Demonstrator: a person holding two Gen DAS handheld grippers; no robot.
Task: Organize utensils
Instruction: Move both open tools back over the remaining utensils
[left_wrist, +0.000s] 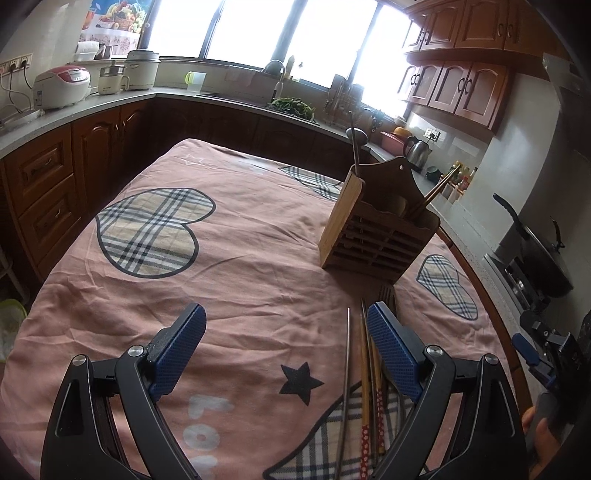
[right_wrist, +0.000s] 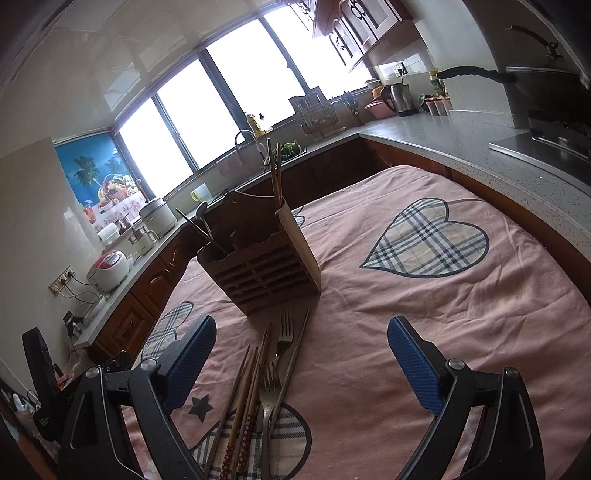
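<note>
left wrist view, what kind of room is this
A home kitchen, most likely: a rice cooker on the wraparound countertop, a sink faucet under the windows, and wooden cabinets on the wall. The work surface is a table under a pink cloth.

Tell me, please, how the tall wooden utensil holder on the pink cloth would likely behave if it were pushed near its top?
The tall wooden utensil holder looks stiff and would probably tip rather than slide: it stands high on a narrow base. The wrinkled pink cloth beneath it may bunch and drag. The long-handled utensils sticking out above its rim likely raise its balance point further.
</note>
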